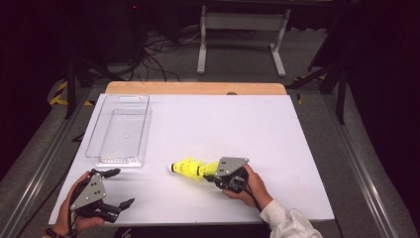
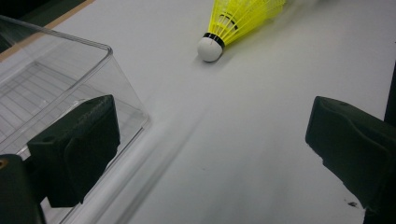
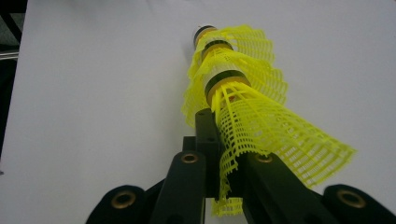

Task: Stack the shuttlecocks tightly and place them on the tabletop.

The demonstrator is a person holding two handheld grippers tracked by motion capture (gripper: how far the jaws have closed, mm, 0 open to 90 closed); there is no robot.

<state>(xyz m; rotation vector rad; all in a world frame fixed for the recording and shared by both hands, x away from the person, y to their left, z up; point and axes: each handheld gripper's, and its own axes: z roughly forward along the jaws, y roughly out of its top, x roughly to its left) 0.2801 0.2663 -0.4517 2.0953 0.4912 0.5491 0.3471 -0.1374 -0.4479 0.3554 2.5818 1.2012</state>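
Observation:
A nested stack of yellow mesh shuttlecocks (image 1: 189, 168) lies near the table's front middle, its white cork tip pointing left. My right gripper (image 1: 207, 174) is shut on the skirt of the rearmost one. In the right gripper view the stack (image 3: 236, 93) runs away from the jaws, and the right gripper (image 3: 225, 156) pinches the mesh edge. My left gripper (image 1: 124, 187) stands open at the front left, nothing between its fingers. From the left gripper view the shuttlecock stack (image 2: 231, 23) lies ahead, beyond the left gripper (image 2: 210, 140).
A clear plastic bin (image 1: 95, 134) sits at the table's left, just beyond my left gripper; its corner (image 2: 109, 51) is close to the left jaw. The white table (image 1: 233, 119) spreads bare to the right and back. Beyond its far edge are cables and a stand.

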